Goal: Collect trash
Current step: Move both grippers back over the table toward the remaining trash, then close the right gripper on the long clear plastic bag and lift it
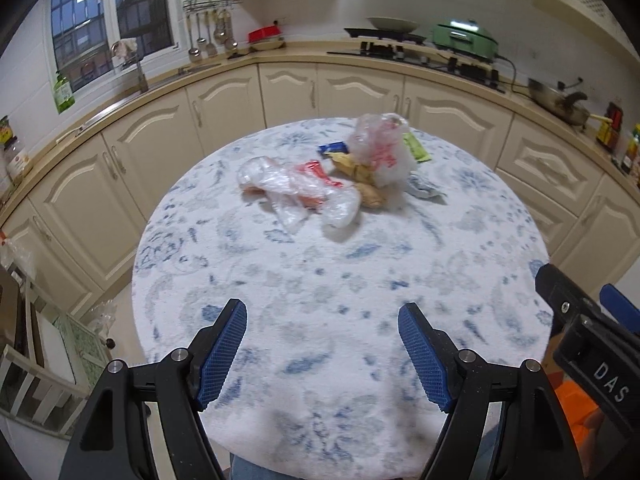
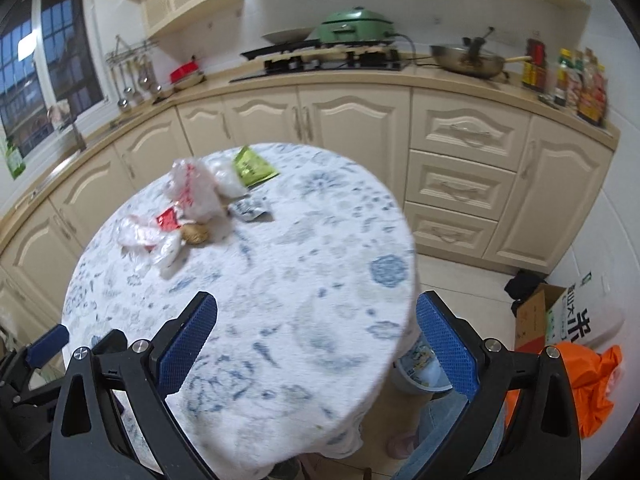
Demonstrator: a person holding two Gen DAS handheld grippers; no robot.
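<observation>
A pile of trash lies on the far part of a round table (image 1: 340,300) with a blue-flowered white cloth: clear plastic bags (image 1: 296,192), a white bag with red print (image 1: 380,148), a brown lump (image 1: 370,196), a green packet (image 1: 416,148), a blue wrapper (image 1: 334,147) and a crumpled wrapper (image 1: 424,188). The same pile (image 2: 192,204) and green packet (image 2: 252,166) show in the right wrist view. My left gripper (image 1: 322,322) is open and empty over the near table edge. My right gripper (image 2: 316,314) is open and empty, right of the left one (image 2: 44,348).
Cream kitchen cabinets (image 1: 288,92) curve behind the table, with a stove (image 2: 320,60), a green cooker (image 2: 356,26) and a pan (image 2: 468,60) on the counter. An orange bag (image 2: 592,384), a cardboard box (image 2: 536,316) and a bucket (image 2: 420,368) stand on the floor at right.
</observation>
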